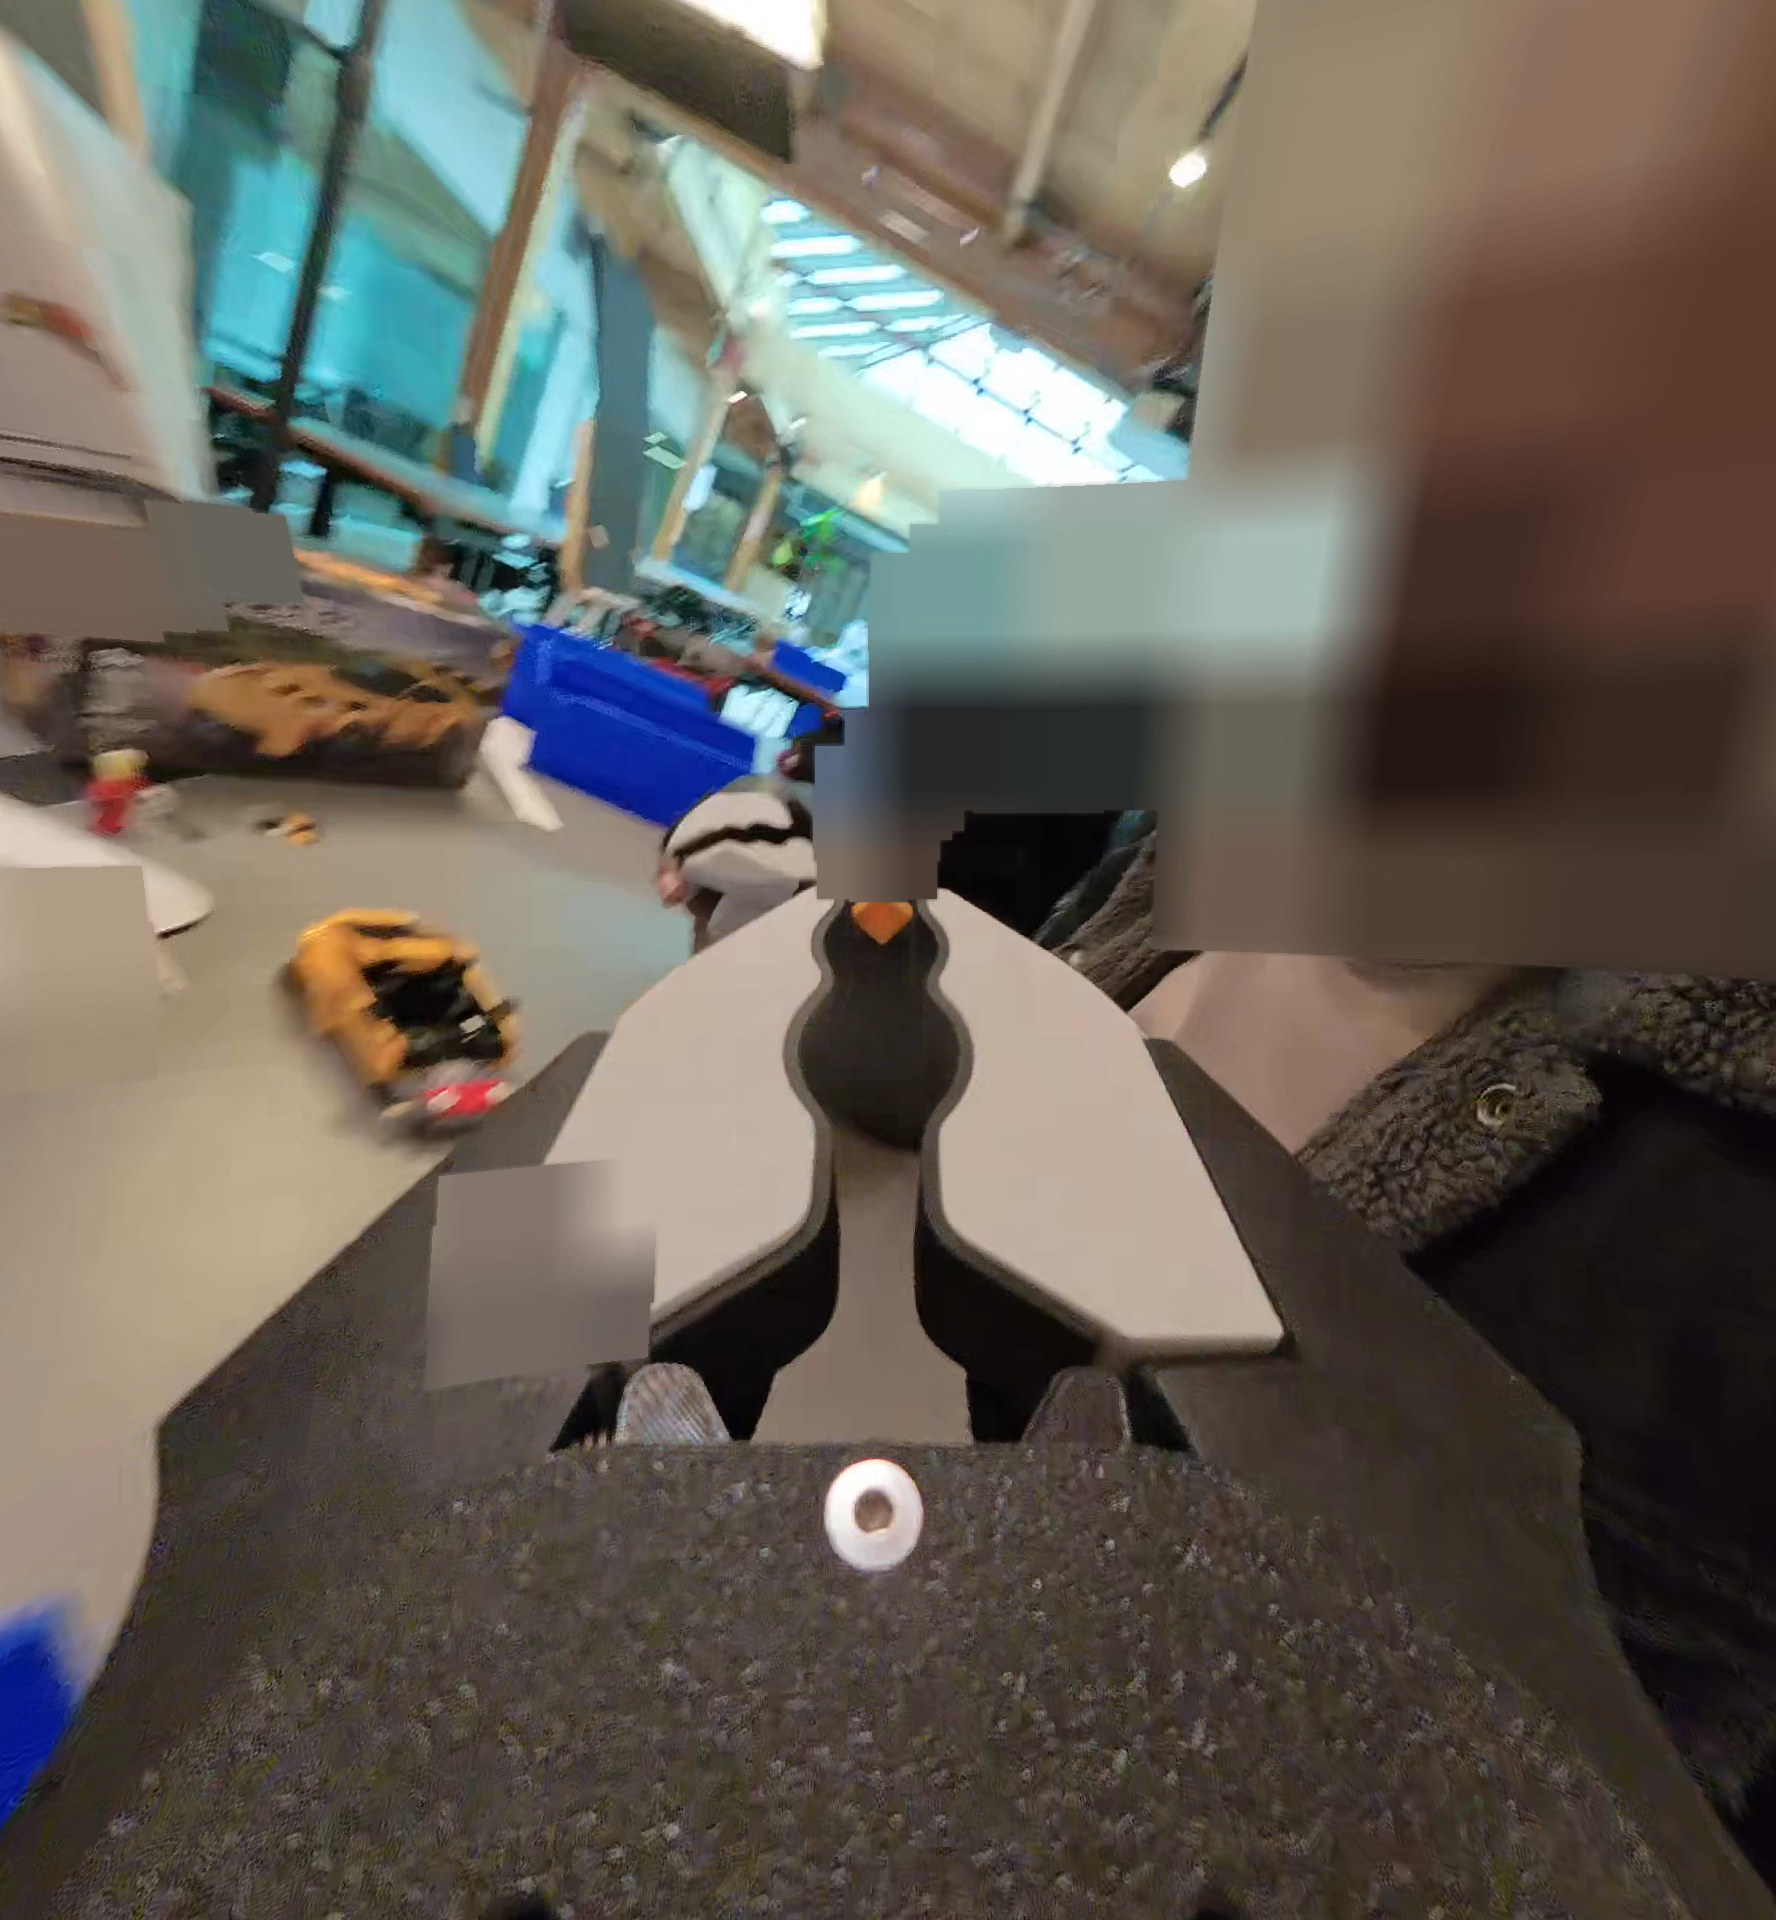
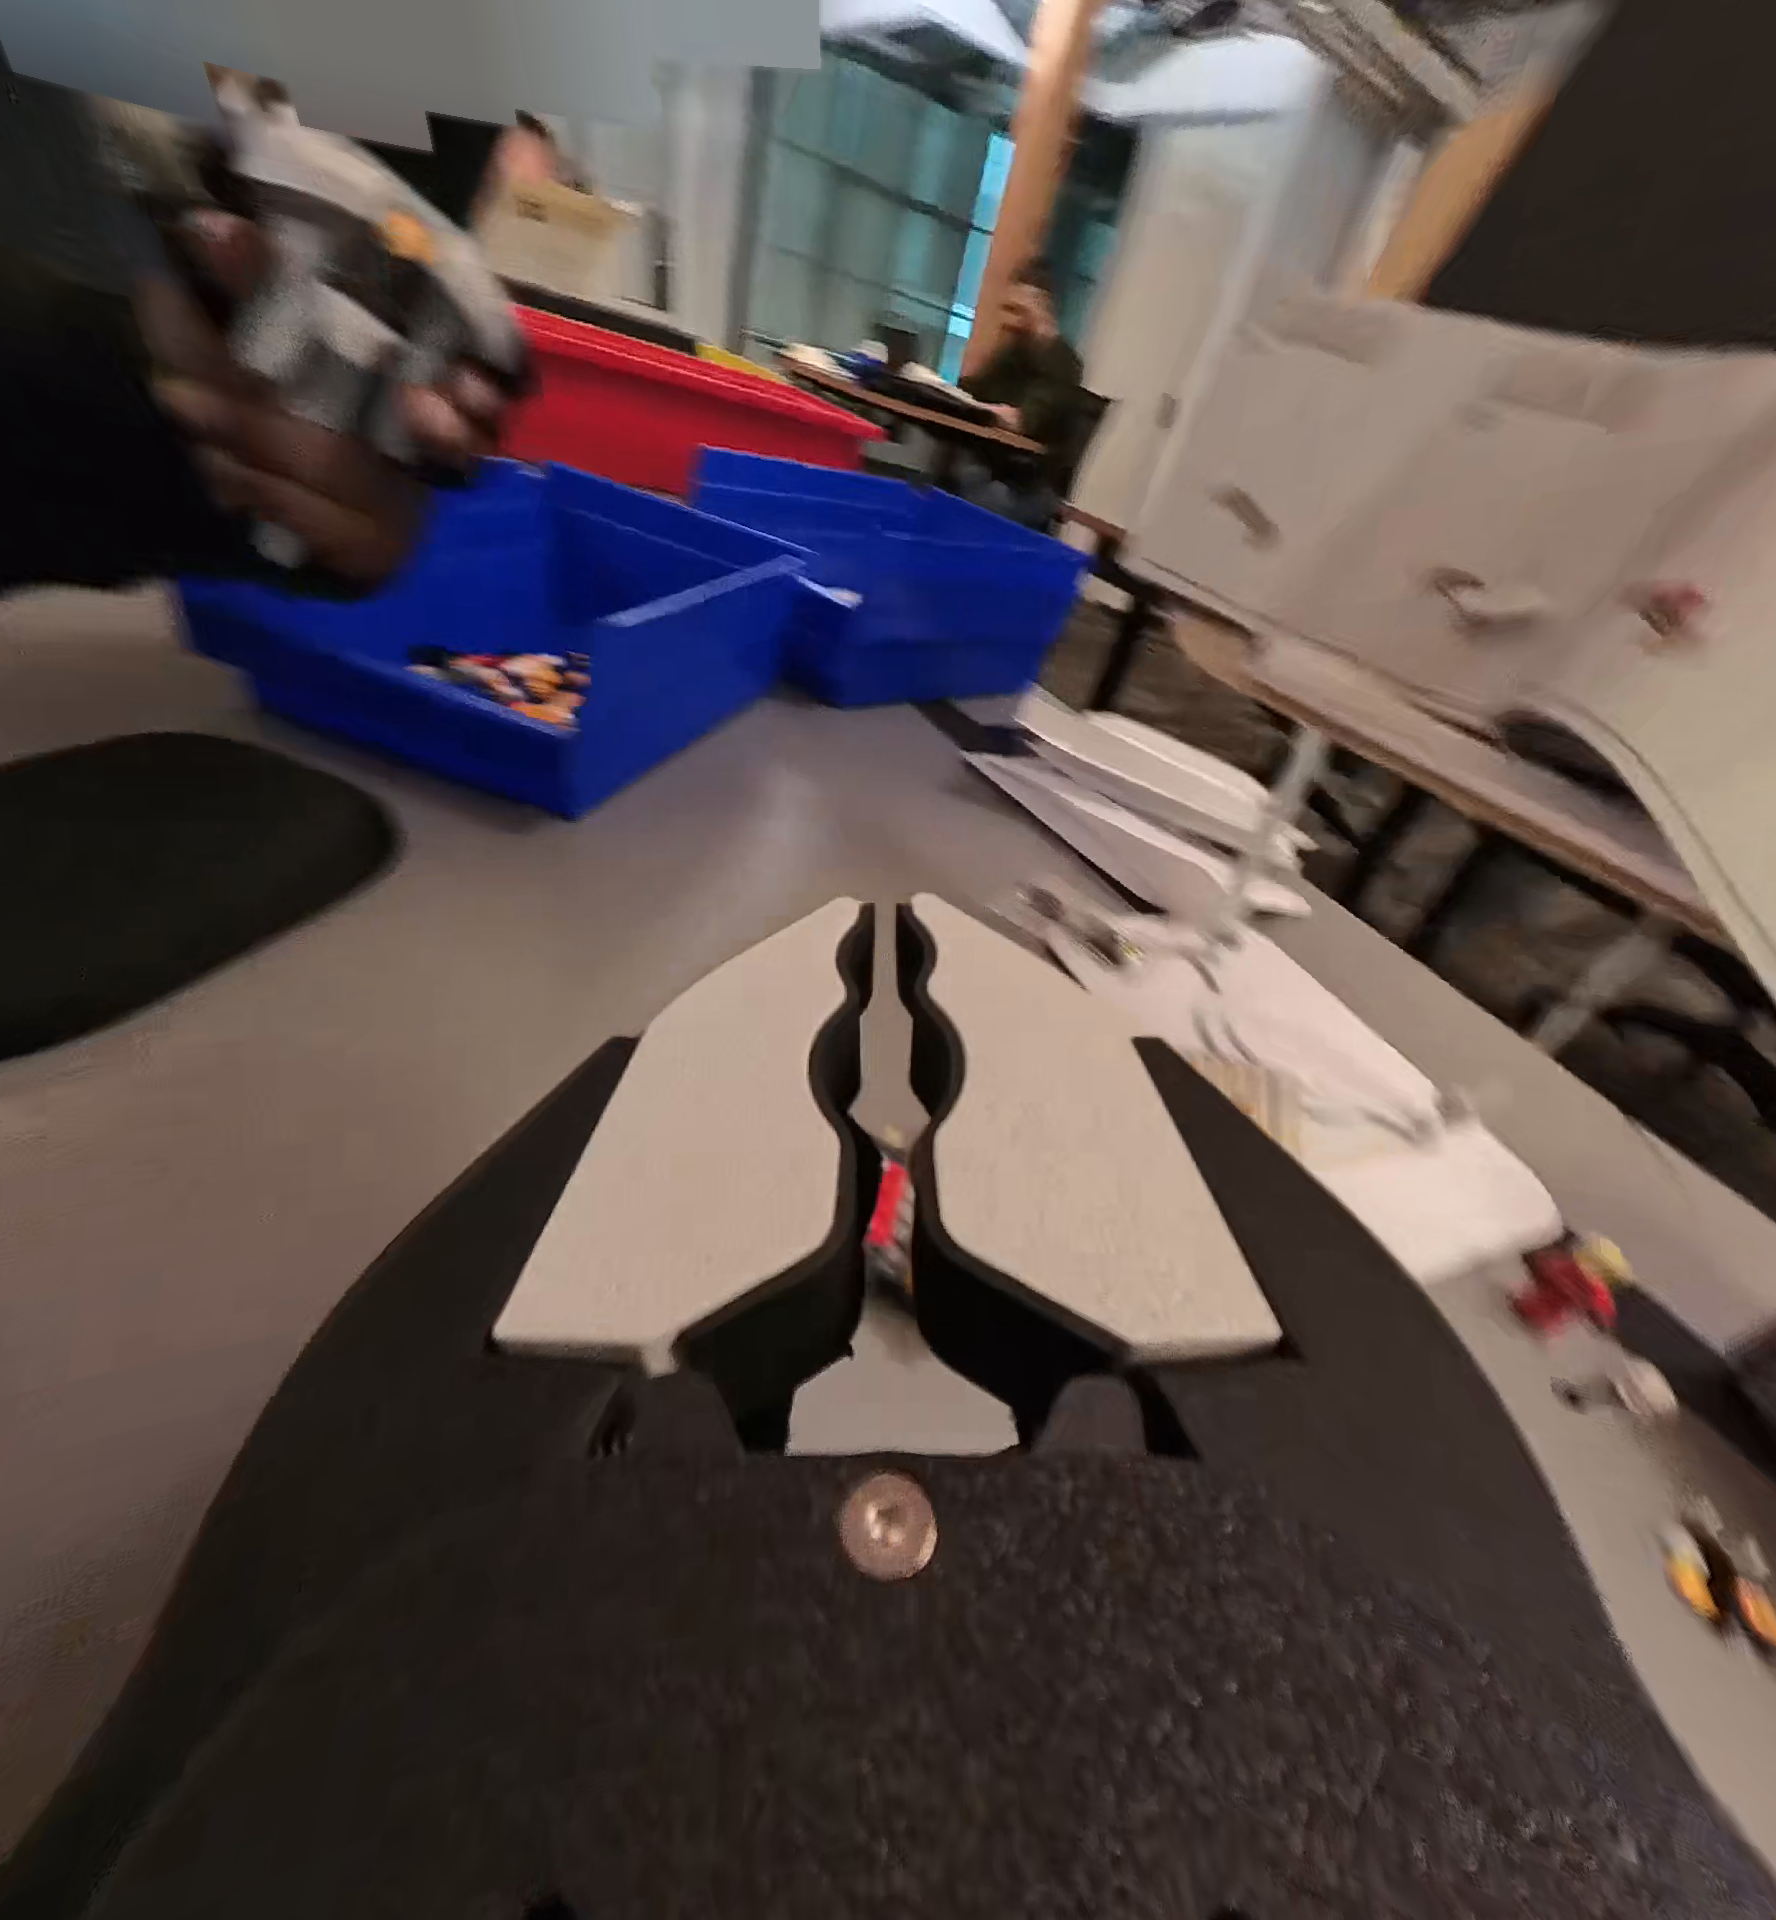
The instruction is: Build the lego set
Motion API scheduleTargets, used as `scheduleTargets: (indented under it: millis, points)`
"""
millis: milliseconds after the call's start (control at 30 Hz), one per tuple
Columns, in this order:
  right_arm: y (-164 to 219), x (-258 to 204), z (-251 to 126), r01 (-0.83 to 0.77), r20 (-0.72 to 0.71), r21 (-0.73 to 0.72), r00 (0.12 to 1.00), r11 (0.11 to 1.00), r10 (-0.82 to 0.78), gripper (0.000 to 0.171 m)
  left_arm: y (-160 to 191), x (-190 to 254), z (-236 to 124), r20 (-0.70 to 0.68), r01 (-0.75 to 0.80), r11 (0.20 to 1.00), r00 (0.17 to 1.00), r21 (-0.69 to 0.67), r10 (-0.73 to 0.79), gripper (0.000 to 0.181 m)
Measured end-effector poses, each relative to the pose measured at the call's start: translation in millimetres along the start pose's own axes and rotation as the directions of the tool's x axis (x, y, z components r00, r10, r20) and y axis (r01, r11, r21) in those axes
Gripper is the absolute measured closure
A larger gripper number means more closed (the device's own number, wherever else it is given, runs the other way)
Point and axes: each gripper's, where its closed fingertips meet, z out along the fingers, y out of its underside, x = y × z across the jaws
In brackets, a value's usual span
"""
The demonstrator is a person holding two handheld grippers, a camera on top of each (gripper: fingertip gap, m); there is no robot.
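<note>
the left tool (image 1: 882, 920) was lifted off the bench (image 1: 240, 1195) and tilted up toward the person, its jaws pinched together on a small orange lego piece (image 1: 882, 920) at the very tips, likely so the piece could be looked over or turned before fitting. the part-built yellow and black model (image 1: 401, 1003) lay untouched on the bench, well apart from that tool, with a red minifigure (image 1: 115, 792) farther toward the far edge. the right tool (image 2: 885, 920) hovered low over the bench with its jaws nearly together and nothing held at the tips; a red bit showing through the gap looked to lie on the bench beneath, though blur left that unsure. loose pieces waited in the blue bin (image 2: 510, 623) at the far side, and open white instruction pages (image 2: 1331, 1091) lay toward the right edge, probably for reference.
</note>
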Motion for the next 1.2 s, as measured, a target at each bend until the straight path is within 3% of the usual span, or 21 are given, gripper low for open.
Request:
scheduleTargets:
  millis: [167, 333, 733, 867, 967, 1100, 1200]
  points:
    - [-53, -65, 11, 0.162, 0.210, 0.106, 0.961, 0.981, -0.181, 0.164, 35, 4, 70, -0.188, 0.085, 0.996, 0.979, 0.002, -0.083, 0.171]
    - [-62, -79, 9, 0.223, 0.285, 0.107, 0.927, 0.969, -0.245, 0.162, 65, 1, 121, -0.270, 0.081, 0.994, 0.958, -0.068, -0.096, 0.171]
    - [-44, -79, -4, 0.431, 0.285, 0.026, 0.861, 0.902, -0.420, 0.163, 83, -4, 130, -0.256, 0.104, 0.983, 0.956, -0.153, -0.142, 0.171]
    - [-37, -79, -8, 0.410, 0.338, -0.043, 0.864, 0.911, -0.373, 0.164, 86, -8, 130, -0.208, 0.072, 0.982, 0.972, -0.172, -0.108, 0.169]
    - [-2, -68, -20, 0.392, 0.431, -0.224, 0.861, 0.892, -0.270, 0.164, 81, -19, 121, -0.089, 0.001, 0.982, 0.996, -0.191, -0.019, 0.166]
    - [94, -29, -61, 0.464, 0.520, -0.605, 0.846, 0.647, -0.119, 0.164, 76, -41, 88, 0.180, -0.155, 0.928, 0.958, -0.339, 0.226, 0.172]
    - [142, -15, -86, 0.455, 0.537, -0.729, 0.844, 0.511, 0.016, 0.163, 50, -54, 46, 0.358, -0.212, 0.867, 0.847, -0.452, 0.394, 0.174]
